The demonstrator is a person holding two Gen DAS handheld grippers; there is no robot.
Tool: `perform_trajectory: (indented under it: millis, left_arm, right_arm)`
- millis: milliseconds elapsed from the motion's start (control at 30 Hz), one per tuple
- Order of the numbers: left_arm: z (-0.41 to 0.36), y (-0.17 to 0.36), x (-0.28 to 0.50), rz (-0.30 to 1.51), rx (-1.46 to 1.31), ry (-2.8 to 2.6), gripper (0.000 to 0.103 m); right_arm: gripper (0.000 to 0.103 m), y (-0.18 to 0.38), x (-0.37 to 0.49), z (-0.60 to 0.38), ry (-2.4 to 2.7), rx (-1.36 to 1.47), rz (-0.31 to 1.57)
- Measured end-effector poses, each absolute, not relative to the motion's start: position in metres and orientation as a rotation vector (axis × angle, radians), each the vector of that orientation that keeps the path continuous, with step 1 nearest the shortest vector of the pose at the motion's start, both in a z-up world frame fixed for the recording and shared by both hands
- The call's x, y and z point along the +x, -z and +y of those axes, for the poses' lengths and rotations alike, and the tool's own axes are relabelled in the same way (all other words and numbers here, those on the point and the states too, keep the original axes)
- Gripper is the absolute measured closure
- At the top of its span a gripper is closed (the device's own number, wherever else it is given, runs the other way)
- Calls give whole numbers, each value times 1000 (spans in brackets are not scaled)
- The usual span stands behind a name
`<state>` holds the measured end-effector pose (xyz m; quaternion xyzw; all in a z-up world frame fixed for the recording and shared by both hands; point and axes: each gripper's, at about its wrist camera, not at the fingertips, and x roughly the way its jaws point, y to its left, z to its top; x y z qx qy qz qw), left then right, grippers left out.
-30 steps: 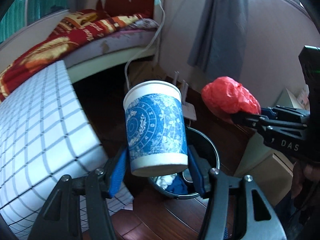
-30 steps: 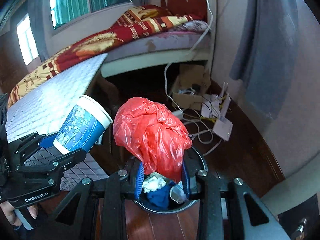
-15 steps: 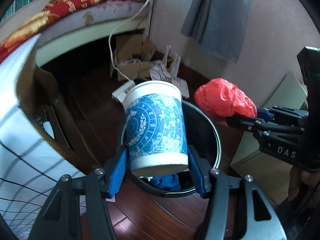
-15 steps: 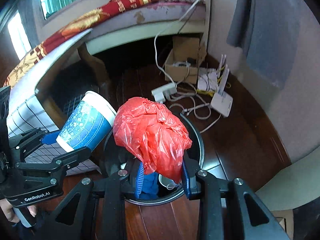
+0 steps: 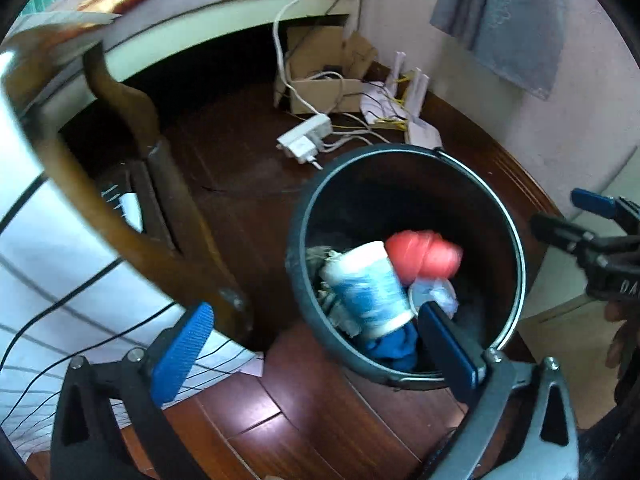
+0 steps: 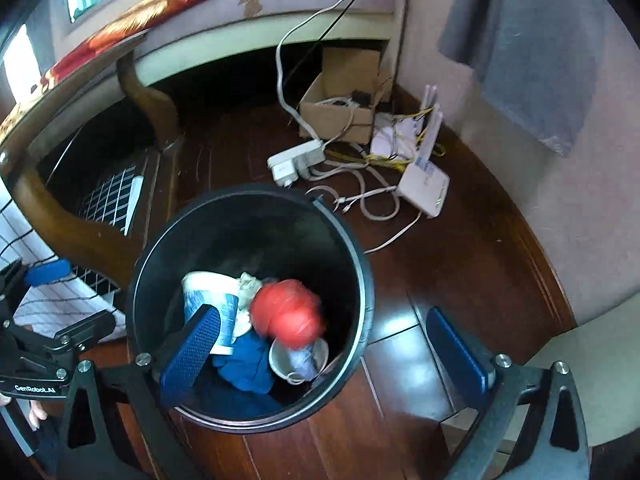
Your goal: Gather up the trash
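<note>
1. The paper cup (image 5: pixel 366 292) and the red plastic bag (image 5: pixel 424 257) are both smeared by motion blur inside the black bin (image 5: pixel 304 216), so the cup's blue print cannot be read and the bag's crinkles are lost in a soft red blob.
2. Under them lie blue cloth (image 6: pixel 248 364), pale crumpled paper and a small round white dish (image 6: pixel 298 354), each partly covered; the bin's floor is hidden.
3. The left gripper (image 5: pixel 320 350) has just been opening: its ribbed blue pads stand wide apart with nothing between them, and its right pad overlaps the bin's near rim in the left wrist view.
4. The right gripper (image 6: pixel 332 354) has likewise just been opening and grips nothing; its left pad covers part of the cup, and the bag lies free in the bin.
5. The bin is round, smooth-walled, with a thin metal hoop at the rim, on glossy dark wood floor (image 6: pixel 460 264).
6. Behind it, a white power strip (image 6: pixel 296 160), tangled cables, a white router (image 6: pixel 426 190) and an open cardboard box (image 6: pixel 344 108) sit by the wall; a curved wooden table leg (image 5: pixel 132 216) is cut off at the left.
</note>
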<state>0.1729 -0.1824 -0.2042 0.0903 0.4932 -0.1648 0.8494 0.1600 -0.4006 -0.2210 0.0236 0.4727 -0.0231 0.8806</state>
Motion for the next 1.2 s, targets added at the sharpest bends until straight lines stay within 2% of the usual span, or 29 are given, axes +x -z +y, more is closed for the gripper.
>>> perform_trajectory:
  millis: [533, 1200]
  left_arm:
    - [-130, 134, 130, 872, 125, 251, 0]
    - [-52, 12, 22, 656, 69, 162, 0]
  right_arm:
    - [0, 157, 123, -343, -5, 11, 879]
    - [0, -3, 13, -250, -15, -21, 642]
